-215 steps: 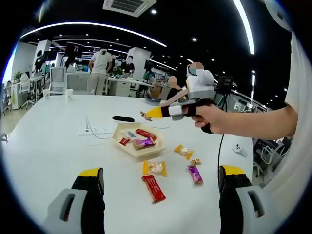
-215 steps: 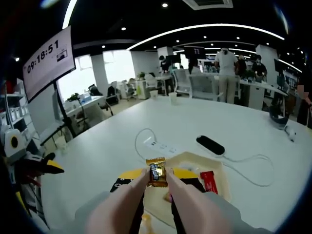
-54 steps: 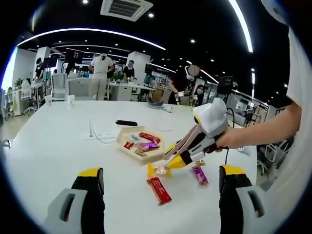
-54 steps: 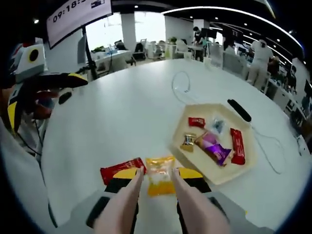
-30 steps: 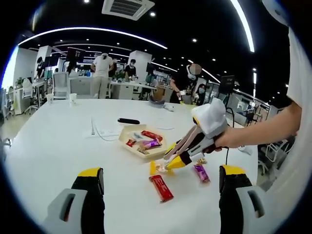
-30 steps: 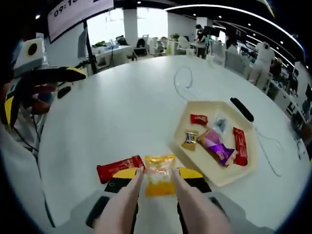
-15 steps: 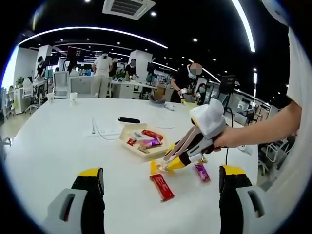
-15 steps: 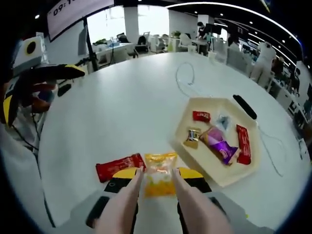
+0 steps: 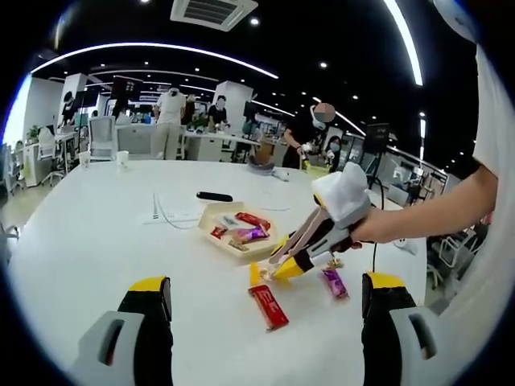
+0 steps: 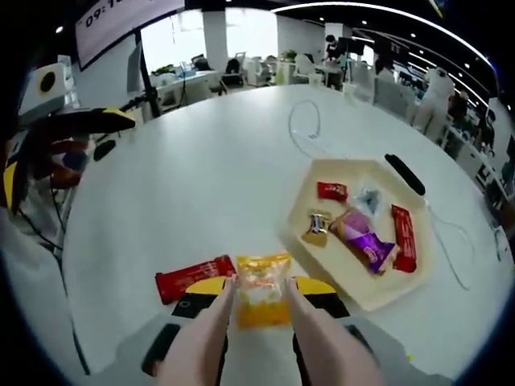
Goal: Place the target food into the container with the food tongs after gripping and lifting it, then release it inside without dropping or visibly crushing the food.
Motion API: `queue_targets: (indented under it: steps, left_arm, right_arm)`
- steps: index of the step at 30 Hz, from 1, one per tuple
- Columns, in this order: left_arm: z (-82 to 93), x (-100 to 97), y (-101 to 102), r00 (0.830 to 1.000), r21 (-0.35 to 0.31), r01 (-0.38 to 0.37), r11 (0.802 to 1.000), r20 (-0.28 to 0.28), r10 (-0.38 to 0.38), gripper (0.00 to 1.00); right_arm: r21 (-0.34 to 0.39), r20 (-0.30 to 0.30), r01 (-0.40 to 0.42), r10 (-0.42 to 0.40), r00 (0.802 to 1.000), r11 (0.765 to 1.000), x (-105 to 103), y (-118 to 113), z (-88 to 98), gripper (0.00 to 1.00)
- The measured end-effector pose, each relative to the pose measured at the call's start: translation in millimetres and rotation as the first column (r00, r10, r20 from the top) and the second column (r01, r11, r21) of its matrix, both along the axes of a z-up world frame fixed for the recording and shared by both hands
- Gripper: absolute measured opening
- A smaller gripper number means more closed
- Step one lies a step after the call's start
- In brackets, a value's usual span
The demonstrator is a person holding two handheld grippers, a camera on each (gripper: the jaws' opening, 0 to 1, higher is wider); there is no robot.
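Note:
My right gripper is shut on the food tongs, whose two pale arms rise from the bottom of the right gripper view. The tong tips pinch a yellow snack packet low over the white table. In the left gripper view the right gripper slants down from a person's hand to that yellow packet. The beige hexagonal tray lies to the right with several wrapped candies in it; it shows beyond the packet in the left gripper view. My left gripper stands open with nothing between its jaws.
A red bar lies just left of the packet, also seen as the red bar. A purple candy lies near the tongs. A black remote and a cable lie past the tray. People stand at desks far behind.
Seven seconds ago the tongs held a gold candy over the tray; it now lies in the tray. Over the last two seconds the tongs stay closed on the yellow packet, barely shifting.

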State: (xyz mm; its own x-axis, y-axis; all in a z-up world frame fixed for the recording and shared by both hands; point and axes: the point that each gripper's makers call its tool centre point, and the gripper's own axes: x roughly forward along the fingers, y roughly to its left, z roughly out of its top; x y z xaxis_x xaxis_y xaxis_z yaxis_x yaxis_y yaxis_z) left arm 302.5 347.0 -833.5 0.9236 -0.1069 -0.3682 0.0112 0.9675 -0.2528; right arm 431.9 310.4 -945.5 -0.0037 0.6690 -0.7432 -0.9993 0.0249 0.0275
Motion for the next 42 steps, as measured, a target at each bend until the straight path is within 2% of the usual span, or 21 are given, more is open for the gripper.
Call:
queue_targets:
  steps: [3,9,14,21,25,30,38,42]
  left_arm:
    - [0.3,0.4,-0.8,1.0,-0.002,0.001,1.0,0.0,-0.001,0.99]
    - [-0.2,-0.6,1.1,1.0,-0.009,-0.001,1.0,0.0,0.001,0.99]
    - [-2.7,-5.0,6.3,1.0,-0.009,-0.014,1.0,-0.006,0.014,0.99]
    - [-4.8,-4.0,6.0,1.0,-0.007,-0.011,1.0,-0.01,0.011,0.99]
    - [-2.8,0.2,2.7,1.0,-0.012,-0.002,1.0,0.0,0.002,0.99]
    - [-3.9,2.1,0.4,1.0,-0.01,0.006,1.0,-0.004,-0.006,0.99]
    - [-5.7,0.0,3.6,1.0,-0.013,-0.005,1.0,-0.008,0.005,0.99]
    - [-7.8,-0.9,3.0,1.0,-0.012,-0.003,1.0,-0.017,0.003,0.99]
  right_arm:
    - [-0.005,0.012,-0.008,0.008,1.0,1.0,-0.1,0.8,-1.1,0.3]
    - [-0.01,-0.018,0.011,-0.011,1.0,1.0,-1.0,-0.2,-6.1,0.3]
    - [-0.022,-0.01,-0.009,0.009,1.0,1.0,-8.5,-1.1,-10.9,0.3]
    - [-0.025,-0.004,-0.019,0.019,1.0,1.0,-8.7,-1.4,-13.4,0.3]
    - [-0.037,0.041,-0.061,0.063,0.997,0.997,-10.7,-2.6,-14.7,0.3]
    - [-0.039,0.033,-0.048,0.049,0.998,0.998,-7.9,-3.2,-17.0,0.3]
    - [-0.045,0.075,-0.076,0.08,0.994,0.996,-7.8,-2.9,-20.6,0.3]
    - [-0.043,0.071,-0.065,0.068,0.995,0.997,-7.4,-2.6,-20.6,0.3]
